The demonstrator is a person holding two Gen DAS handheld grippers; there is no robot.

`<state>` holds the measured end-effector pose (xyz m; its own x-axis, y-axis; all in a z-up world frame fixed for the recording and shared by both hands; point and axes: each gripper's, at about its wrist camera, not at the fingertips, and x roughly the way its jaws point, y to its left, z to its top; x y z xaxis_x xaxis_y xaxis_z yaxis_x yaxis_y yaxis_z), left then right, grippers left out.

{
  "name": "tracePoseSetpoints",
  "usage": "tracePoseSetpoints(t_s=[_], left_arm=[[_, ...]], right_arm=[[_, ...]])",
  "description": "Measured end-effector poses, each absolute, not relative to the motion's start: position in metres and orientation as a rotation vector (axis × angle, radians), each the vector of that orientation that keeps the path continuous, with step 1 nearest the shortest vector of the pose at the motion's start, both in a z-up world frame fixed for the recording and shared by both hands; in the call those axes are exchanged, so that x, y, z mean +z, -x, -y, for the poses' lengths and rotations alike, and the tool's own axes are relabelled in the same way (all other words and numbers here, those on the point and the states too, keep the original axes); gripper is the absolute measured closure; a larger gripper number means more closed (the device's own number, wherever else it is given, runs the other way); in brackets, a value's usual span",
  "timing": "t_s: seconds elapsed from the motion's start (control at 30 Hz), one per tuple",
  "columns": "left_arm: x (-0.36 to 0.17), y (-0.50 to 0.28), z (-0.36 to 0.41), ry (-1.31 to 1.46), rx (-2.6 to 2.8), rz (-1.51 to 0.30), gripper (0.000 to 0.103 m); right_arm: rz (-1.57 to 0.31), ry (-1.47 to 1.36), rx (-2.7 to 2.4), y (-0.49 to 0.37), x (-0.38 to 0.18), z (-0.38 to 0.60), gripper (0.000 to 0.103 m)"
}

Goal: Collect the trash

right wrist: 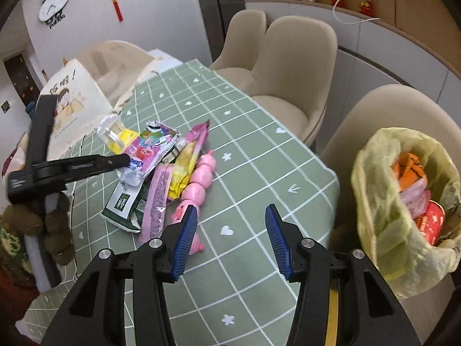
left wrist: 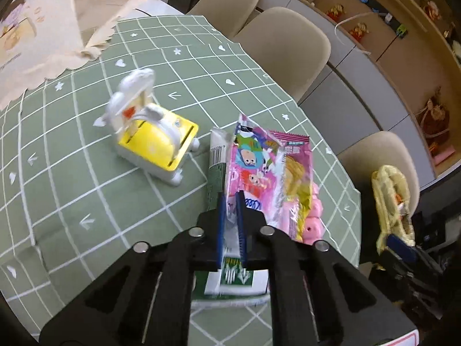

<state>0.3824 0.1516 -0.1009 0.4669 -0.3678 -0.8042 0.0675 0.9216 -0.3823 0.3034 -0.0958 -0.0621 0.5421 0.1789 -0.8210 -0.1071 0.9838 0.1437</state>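
Green carton (left wrist: 229, 281) half hidden (under fingers (left wrist: 221, 225)).

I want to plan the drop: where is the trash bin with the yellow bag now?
In the right wrist view the trash bin stands at the right, off the table edge, in front of a beige chair.

Three chairs (right wrist: 291, 66), one trash bag (right wrist: 403, 201) (lined), two wrappers (right wrist: 149, 150).

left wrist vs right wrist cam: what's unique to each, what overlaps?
Left wrist only: the left gripper from behind, jaws shut on the cartoon wrapper; the whole white and yellow toy.
Right wrist only: the right gripper with jaws open and nothing between them; panda clock; items inside the bin bag.
Both: green checked tablecloth, pink bead toy, green carton, beige chairs.
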Motion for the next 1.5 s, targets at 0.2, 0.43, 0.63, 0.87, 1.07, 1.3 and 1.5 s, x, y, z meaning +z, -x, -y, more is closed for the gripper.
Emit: tracePoseSetpoints(t_s=[0.2, 0.43, 0.63, 0.87, 1.07, 1.3, 1.5], left_arm=[[-0.077, -0.340, -0.199, 0.395, -0.223, -1.005, 0.097], [-0.084, -0.301, -0.237, 0.393, -0.182, -1.006, 0.097], [-0.109, -0.294, -0.248, 0.426, -0.177, -1.063, 0.097], [-0.114, -0.295, -0.246, 0.420, -0.186, -1.065, 0.089], [-0.121, -0.299, -0.247, 0.433, -0.178, -1.071, 0.082], [-0.127, -0.300, -0.250, 0.449, -0.138, -1.079, 0.082], [-0.117, -0.293, -0.255, 0.405, -0.120, -1.053, 0.081]], right_arm=[[-1.001, -0.031, 0.247, -0.312, -0.066, 0.053, 0.056], [-1.084, -0.010, 0.386, -0.337, -0.089, 0.008, 0.068], [-1.140, -0.040, 0.346, -0.360, -0.112, -0.010, 0.072], [-1.178, -0.070, 0.324, -0.363, -0.116, 0.003, 0.098], [-1.142, -0.105, 0.311, -0.344, -0.095, 0.037, 0.099], [-1.127, -0.114, 0.330, -0.336, -0.098, 0.039, 0.098], [-1.117, -0.034, 0.427, -0.345, -0.107, -0.004, 0.076]])
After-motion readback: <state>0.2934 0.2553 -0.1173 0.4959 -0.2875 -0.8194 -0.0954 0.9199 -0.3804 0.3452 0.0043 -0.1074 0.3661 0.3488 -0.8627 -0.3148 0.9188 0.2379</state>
